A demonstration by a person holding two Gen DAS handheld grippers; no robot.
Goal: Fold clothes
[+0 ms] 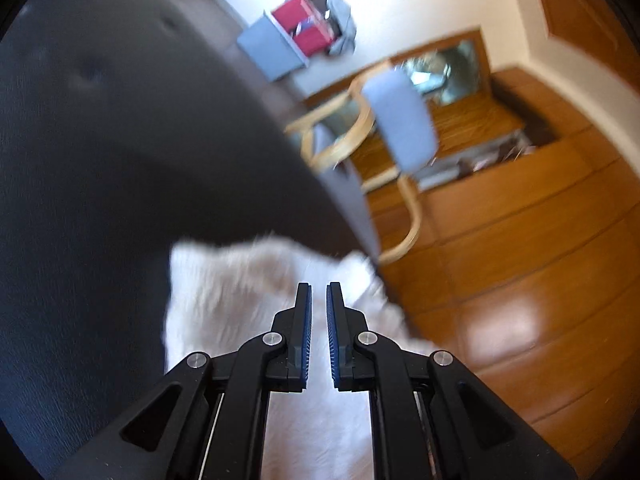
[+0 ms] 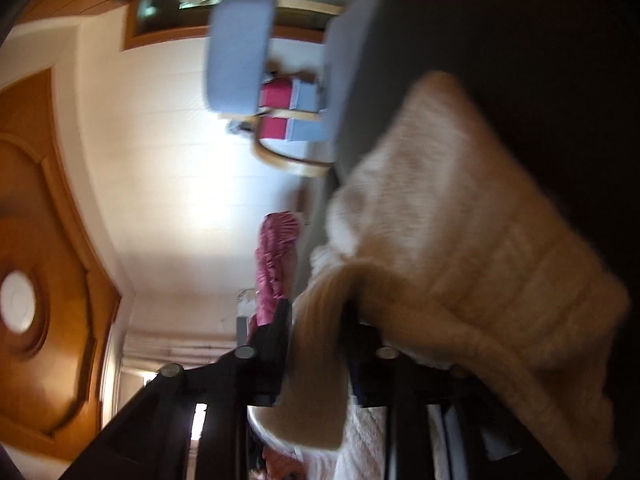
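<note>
My right gripper (image 2: 316,320) pinches the fluffy cream knitted sweater (image 2: 460,240); my left gripper (image 1: 319,300) hangs nearly closed, empty. Risk: the bunched single-point hold slips, spoiling the fold on the dark padded surface (image 1: 100,140).

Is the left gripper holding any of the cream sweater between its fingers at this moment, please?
No: the left gripper shows a bare gap between its blue pads, and the cream sweater lies beyond and below them.

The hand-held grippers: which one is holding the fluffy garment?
The right hand-held gripper: cream fluffy garment is pinched between its fingers. The left hand-held gripper holds nothing.
</note>
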